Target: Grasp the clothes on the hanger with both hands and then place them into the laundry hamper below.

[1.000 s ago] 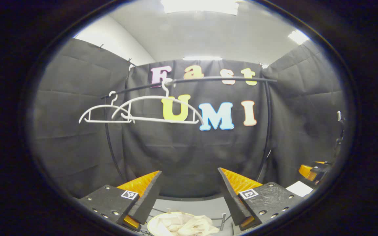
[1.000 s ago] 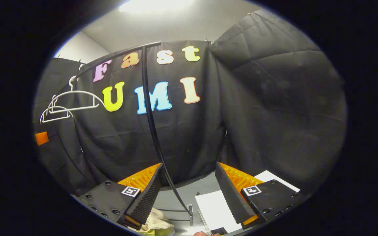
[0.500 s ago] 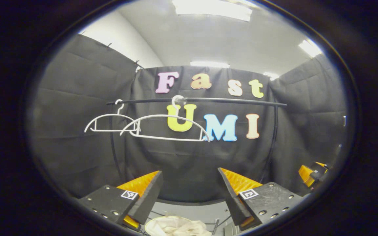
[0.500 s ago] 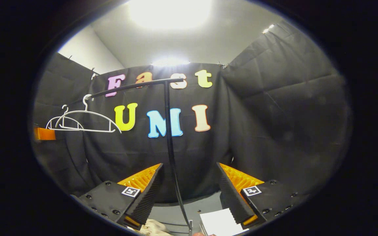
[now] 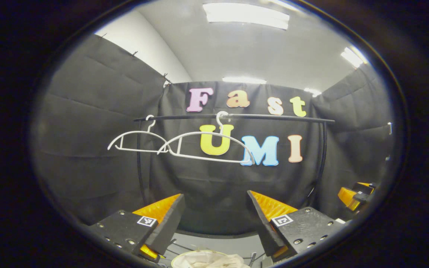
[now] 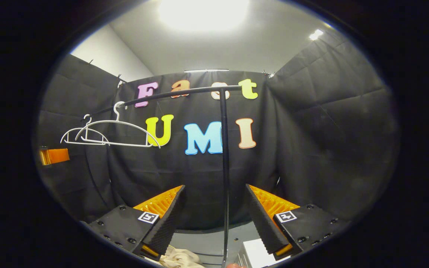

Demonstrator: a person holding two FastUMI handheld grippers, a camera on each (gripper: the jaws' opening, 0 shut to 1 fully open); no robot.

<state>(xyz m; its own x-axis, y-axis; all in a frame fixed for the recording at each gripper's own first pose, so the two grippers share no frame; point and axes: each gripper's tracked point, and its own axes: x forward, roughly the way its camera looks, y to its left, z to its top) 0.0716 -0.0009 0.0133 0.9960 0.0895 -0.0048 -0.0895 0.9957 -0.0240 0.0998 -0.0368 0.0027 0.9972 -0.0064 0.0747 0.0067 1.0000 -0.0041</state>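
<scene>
Two bare white hangers hang on the black rail. Cream clothes lie in the round laundry hamper low in the left gripper view; a corner of the same cloth shows at the bottom of the right gripper view. My left gripper is open and holds nothing, above the hamper. My right gripper is open too, with the rack's upright post standing beyond the gap between its fingers. The right gripper appears at the right edge of the left gripper view.
The rack's curved side posts stand left and right before the black cloth wall. A white sheet lies on the grey floor near the post's foot. The other gripper's finger shows at the far left of the right gripper view.
Both grippers have risen and tilted upward, so the rail and hangers sit lower in both views and less of the hamper and clothes shows. Both stayed open.
</scene>
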